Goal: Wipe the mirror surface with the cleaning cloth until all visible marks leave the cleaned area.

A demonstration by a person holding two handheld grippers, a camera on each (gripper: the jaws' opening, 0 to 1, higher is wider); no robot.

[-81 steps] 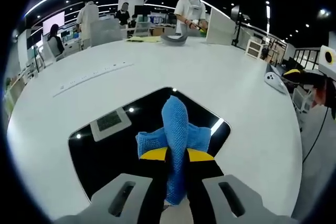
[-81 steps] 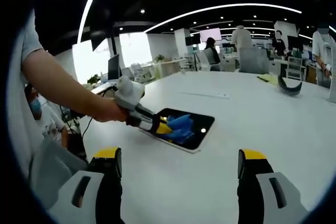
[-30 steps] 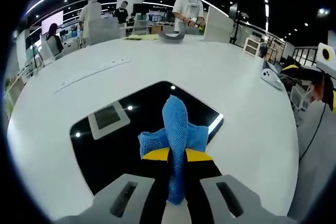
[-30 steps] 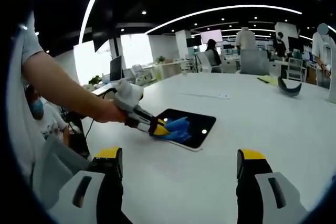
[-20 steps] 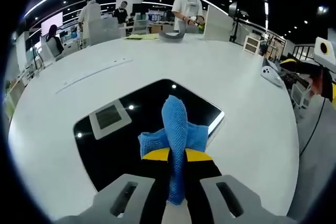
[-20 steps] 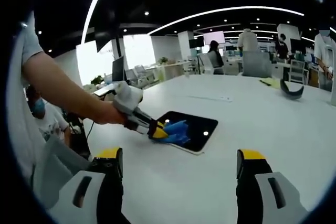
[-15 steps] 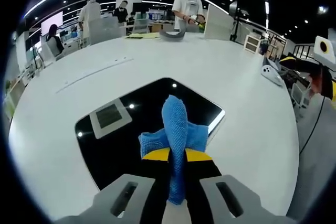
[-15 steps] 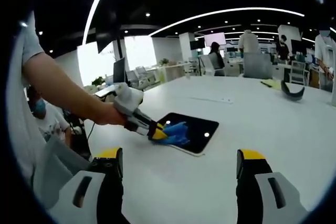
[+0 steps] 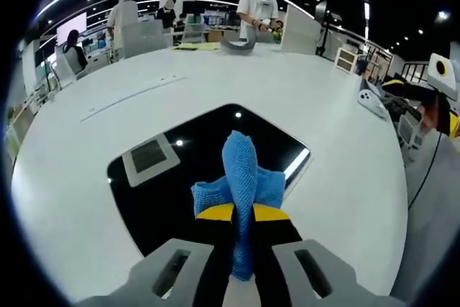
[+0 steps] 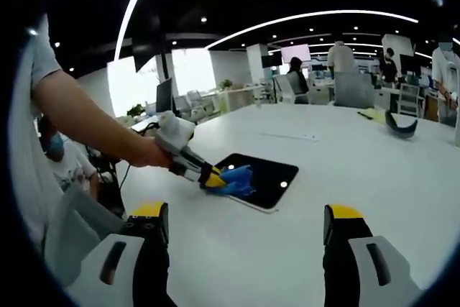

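Left gripper view: my left gripper (image 9: pixel 241 215) pinches one blue cloth (image 9: pixel 241 177) on one mirror (image 9: pixel 194 170); right gripper (image 10: pixel 244 231) spread wide, no readable writing

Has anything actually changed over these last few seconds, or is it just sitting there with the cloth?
The left gripper, shut on the blue cloth, has dragged it back across the mirror toward the person's edge: in the right gripper view the cloth went from mid-glass to the near end. Nothing was picked up or let go. The mirror stays put on the white table, and the right gripper still hangs open, away from the mirror.
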